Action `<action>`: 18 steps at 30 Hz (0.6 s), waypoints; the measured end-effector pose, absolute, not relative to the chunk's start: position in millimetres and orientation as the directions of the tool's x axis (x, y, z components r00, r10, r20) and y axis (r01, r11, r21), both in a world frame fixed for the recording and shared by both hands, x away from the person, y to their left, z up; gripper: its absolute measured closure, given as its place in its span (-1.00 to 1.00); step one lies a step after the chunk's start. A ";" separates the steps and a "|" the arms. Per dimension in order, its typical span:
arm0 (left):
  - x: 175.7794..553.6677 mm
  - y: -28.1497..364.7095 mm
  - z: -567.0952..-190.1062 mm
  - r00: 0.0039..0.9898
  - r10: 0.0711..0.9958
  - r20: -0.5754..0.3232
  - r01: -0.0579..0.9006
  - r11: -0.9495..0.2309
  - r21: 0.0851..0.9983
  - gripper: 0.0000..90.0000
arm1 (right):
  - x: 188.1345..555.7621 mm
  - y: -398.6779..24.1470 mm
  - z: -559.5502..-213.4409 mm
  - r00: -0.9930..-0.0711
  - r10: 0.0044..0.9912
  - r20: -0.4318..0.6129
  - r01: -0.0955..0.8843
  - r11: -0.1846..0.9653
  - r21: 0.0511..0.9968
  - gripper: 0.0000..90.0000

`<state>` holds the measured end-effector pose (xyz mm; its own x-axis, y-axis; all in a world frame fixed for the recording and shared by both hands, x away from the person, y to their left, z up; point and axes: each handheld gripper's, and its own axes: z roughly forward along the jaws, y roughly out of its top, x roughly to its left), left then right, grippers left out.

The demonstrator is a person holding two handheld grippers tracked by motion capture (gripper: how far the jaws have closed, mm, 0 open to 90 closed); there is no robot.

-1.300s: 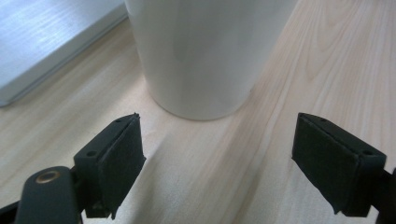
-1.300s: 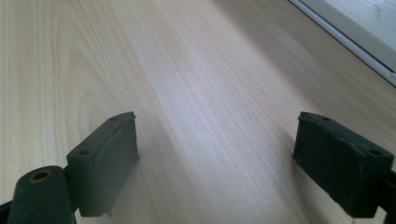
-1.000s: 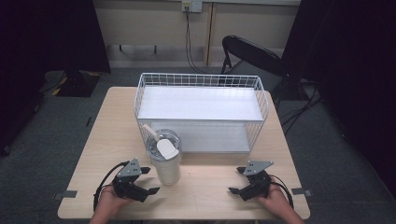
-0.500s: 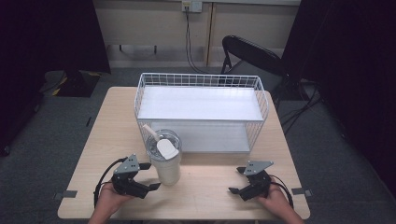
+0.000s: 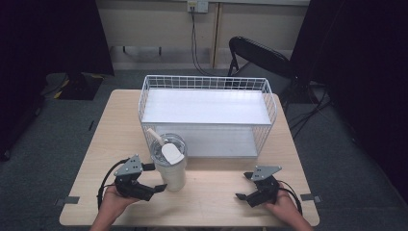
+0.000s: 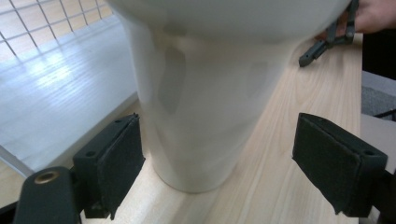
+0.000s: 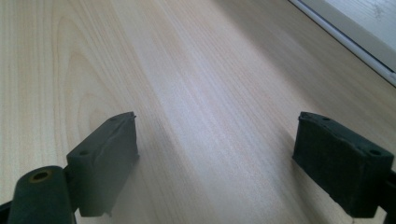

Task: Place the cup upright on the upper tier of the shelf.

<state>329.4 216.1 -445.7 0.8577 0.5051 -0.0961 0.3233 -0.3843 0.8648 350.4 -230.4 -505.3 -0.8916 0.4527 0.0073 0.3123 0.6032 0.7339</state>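
Left claw, spread wide, straddles the base of the tall white plastic tumbler at frame centre to grasp it, while the right claw idles released over the pale wooden counter.

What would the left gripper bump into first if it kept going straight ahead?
The cup. It stands on the table right between the left gripper's open jaws, so it would likely hit the cup's lower part almost at once.
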 end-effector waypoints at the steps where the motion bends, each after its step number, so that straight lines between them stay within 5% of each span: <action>1: 329.6 215.8 -445.1 0.856 0.507 -0.102 0.325 -0.376 0.868 -0.65 | 350.4 -230.4 -505.3 -0.892 0.453 0.007 0.312 0.603 0.734 -0.71; 18: 346.2 185.1 -451.9 0.833 0.545 -0.092 0.274 -0.263 0.925 -0.83 | 350.2 -230.3 -505.3 -0.891 0.455 0.007 0.313 0.603 0.734 -0.71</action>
